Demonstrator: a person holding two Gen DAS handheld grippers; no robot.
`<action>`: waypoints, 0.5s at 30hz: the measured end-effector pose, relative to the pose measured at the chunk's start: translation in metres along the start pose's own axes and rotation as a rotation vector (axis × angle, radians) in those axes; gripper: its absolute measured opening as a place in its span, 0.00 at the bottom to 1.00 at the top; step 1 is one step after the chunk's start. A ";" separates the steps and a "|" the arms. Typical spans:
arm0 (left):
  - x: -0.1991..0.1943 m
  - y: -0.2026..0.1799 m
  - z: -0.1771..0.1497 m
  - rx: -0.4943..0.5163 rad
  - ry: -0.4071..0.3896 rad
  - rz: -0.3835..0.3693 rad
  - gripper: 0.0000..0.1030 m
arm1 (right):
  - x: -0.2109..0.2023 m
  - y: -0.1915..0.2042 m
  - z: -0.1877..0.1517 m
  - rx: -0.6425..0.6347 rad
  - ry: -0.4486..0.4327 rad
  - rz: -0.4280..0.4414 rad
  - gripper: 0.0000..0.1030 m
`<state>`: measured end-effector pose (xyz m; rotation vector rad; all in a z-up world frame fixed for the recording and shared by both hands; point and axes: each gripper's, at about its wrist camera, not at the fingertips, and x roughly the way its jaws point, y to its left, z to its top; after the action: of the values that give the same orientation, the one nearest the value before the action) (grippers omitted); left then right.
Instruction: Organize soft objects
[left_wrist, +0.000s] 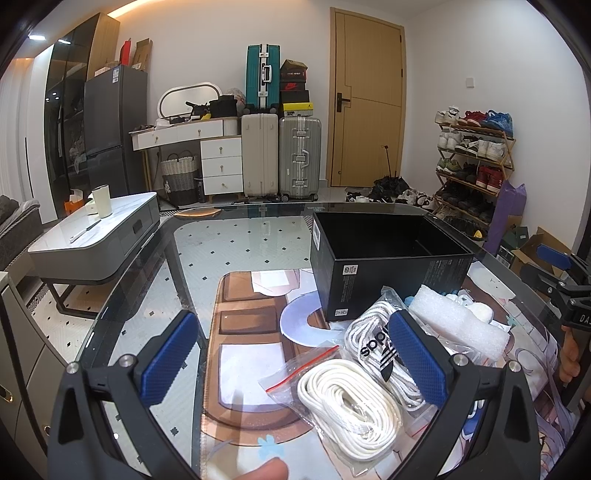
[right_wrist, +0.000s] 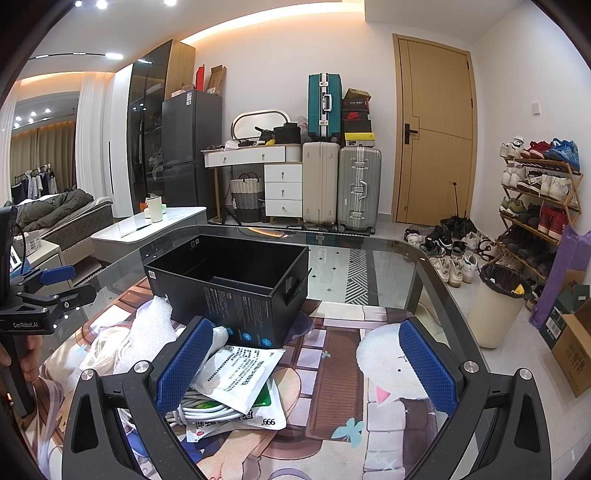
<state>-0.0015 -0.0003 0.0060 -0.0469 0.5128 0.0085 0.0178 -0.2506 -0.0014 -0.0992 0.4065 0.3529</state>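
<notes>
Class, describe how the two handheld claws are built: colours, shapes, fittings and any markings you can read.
Both claws, left and right, have black angular frames with triangular cut-outs, silver round bolts, and two flat fingers faced with blue textured pads. Seen from the opposite camera, the left body reads "GenRobot.AI"; the right shows only partial letters "DA".

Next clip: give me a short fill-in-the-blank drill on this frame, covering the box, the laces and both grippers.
1. The black box on the glass table is open and its inside looks ____.
2. The white laces nearest the left gripper are packed in a clear ____ bag.
3. Both the left gripper and the right gripper have their jaws ____.
4. The block of white foam lies to the ____ of the Adidas-banded laces in the left wrist view.

Missing words: empty; zip; open; right
</notes>
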 end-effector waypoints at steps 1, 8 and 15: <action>0.001 0.001 0.000 -0.004 0.004 -0.002 1.00 | 0.000 0.000 0.000 0.000 0.003 0.001 1.00; 0.007 0.008 -0.001 -0.042 0.030 -0.030 1.00 | 0.006 -0.003 0.002 0.005 0.021 0.005 1.00; 0.014 0.001 0.002 0.011 0.102 -0.075 1.00 | 0.012 -0.002 -0.001 0.039 0.083 0.061 1.00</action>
<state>0.0117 0.0011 0.0008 -0.0556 0.6127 -0.0701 0.0289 -0.2483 -0.0070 -0.0636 0.4986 0.4022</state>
